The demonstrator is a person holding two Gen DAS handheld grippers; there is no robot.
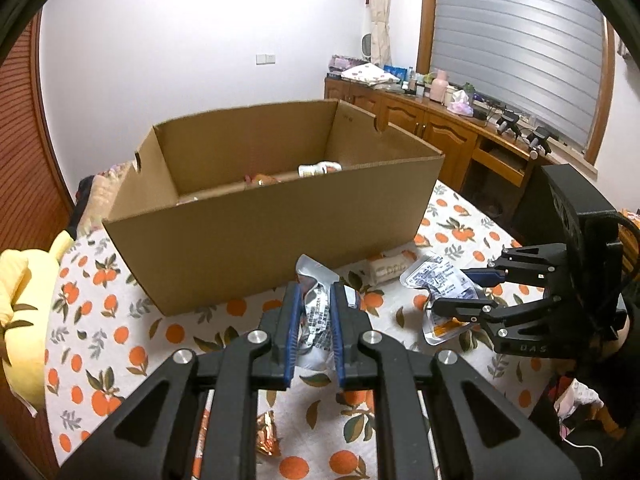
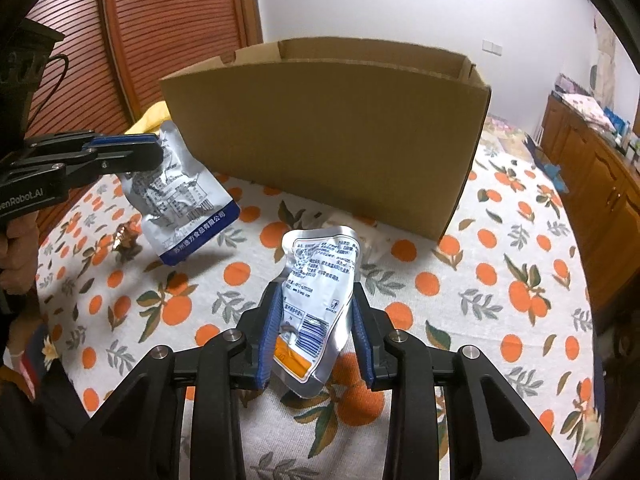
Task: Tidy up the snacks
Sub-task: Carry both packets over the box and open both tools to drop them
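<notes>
An open cardboard box stands on the orange-print tablecloth. My left gripper is shut on a silver pouch with a blue edge, held just above the cloth before the box's near wall. In the right wrist view that pouch hangs from the left gripper and throws a shadow on the cloth. My right gripper is shut on a silver pouch with an orange label, its pads pressing both sides. In the left wrist view the right gripper and its pouch are at the right, near the box's corner.
A small white snack pack lies against the box's near wall. A gold-wrapped sweet lies on the cloth by the left gripper. A white bottle and other snacks lie inside the box. A yellow soft thing is at the left edge; wooden cabinets are behind.
</notes>
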